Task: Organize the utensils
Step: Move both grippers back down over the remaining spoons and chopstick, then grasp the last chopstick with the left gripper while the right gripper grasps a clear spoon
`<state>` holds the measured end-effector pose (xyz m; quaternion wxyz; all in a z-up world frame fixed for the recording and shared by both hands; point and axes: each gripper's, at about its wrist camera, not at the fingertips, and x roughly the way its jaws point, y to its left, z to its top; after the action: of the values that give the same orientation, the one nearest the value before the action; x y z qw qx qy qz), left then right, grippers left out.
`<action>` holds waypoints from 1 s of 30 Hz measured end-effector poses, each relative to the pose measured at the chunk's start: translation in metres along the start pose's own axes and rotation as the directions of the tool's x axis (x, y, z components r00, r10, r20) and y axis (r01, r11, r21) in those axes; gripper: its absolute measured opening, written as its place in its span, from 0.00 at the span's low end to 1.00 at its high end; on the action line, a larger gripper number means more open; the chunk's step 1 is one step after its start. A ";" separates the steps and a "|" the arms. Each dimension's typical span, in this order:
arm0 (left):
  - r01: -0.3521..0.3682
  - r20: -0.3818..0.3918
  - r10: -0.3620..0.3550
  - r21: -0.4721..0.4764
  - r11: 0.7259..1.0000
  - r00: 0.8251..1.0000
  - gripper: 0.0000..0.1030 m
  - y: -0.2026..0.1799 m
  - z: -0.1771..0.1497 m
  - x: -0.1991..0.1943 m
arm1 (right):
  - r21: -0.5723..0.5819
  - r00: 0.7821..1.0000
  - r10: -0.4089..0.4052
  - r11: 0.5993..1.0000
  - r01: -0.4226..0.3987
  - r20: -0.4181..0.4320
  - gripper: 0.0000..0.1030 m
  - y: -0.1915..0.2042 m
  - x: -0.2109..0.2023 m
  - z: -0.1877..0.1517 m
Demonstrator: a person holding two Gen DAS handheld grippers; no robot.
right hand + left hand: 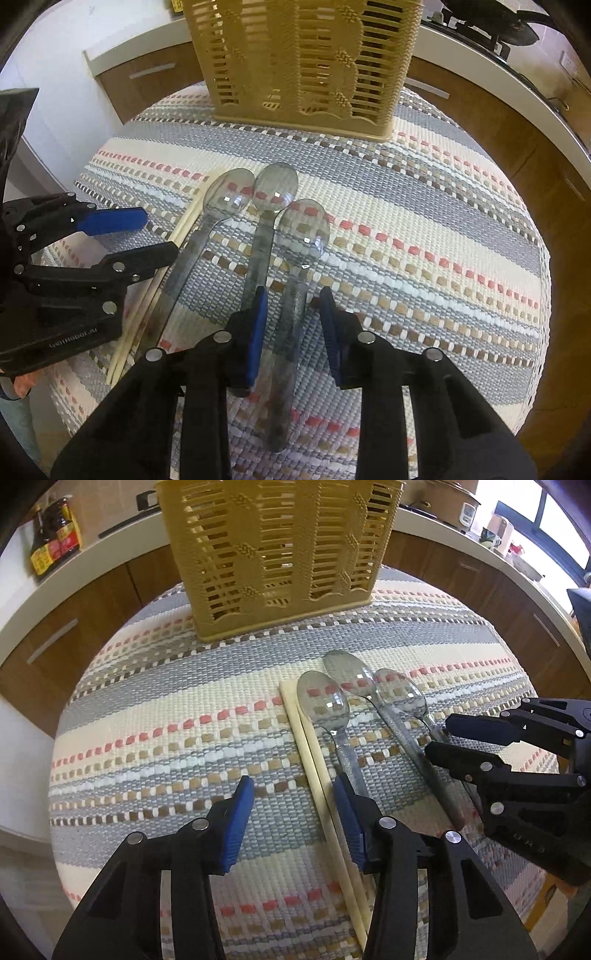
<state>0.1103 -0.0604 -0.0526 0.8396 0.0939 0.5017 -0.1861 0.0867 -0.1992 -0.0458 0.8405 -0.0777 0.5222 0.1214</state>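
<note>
Three clear plastic spoons (325, 701) (229, 195) and a pair of pale chopsticks (310, 753) (184, 229) lie side by side on a striped woven mat (166, 709) (424, 221). A tan slatted utensil basket (280, 554) (303, 62) stands upright behind them. My left gripper (291, 779) (160, 234) is low over the mat and open, with the chopsticks between its blue pads, close to the right one. My right gripper (293, 291) (439, 736) is open and straddles the handle of the rightmost spoon (304, 229); its pads do not touch the handle.
The mat covers a small round table with wooden cabinets (74, 627) and a white counter behind it. Sauce bottles (55, 535) stand at the far left, a cooker (454, 502) at the far right, a stove (498, 26) beyond the basket. A person's hand (22, 384) shows at the left.
</note>
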 end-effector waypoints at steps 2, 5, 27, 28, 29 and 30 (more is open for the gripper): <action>-0.022 -0.008 0.023 0.022 1.000 1.000 0.42 -0.006 0.003 0.003 | -0.008 1.000 -0.011 1.000 0.011 -0.005 0.25 0.004 0.002 0.002; -0.047 -0.013 0.047 0.045 0.998 0.999 0.37 -0.013 0.005 0.007 | -0.032 0.999 -0.034 0.999 0.034 -0.009 0.21 0.011 0.007 0.004; -0.004 -0.036 0.002 -0.066 0.998 0.999 0.27 0.042 -0.019 -0.016 | 0.083 0.995 0.074 0.994 -0.069 -0.062 0.31 -0.044 -0.005 -0.013; 0.001 -0.036 -0.003 -0.063 0.998 0.999 0.35 0.042 -0.018 -0.017 | 0.084 0.995 0.076 0.994 -0.071 -0.060 0.50 -0.044 -0.006 -0.012; -0.005 -0.034 0.003 -0.056 0.998 0.999 0.35 0.041 -0.017 -0.019 | 0.083 0.996 0.078 0.994 -0.074 -0.049 0.53 -0.044 -0.008 -0.011; -0.012 -0.038 0.010 -0.047 0.999 0.999 0.35 0.040 -0.015 -0.018 | 0.073 0.997 0.070 0.995 -0.067 -0.037 0.53 -0.044 -0.010 -0.010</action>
<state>0.1067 -0.0147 -0.0457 0.8330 0.0802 0.5211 -0.1678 0.0867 -0.2451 -0.0407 0.8278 -0.0317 0.5450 0.1296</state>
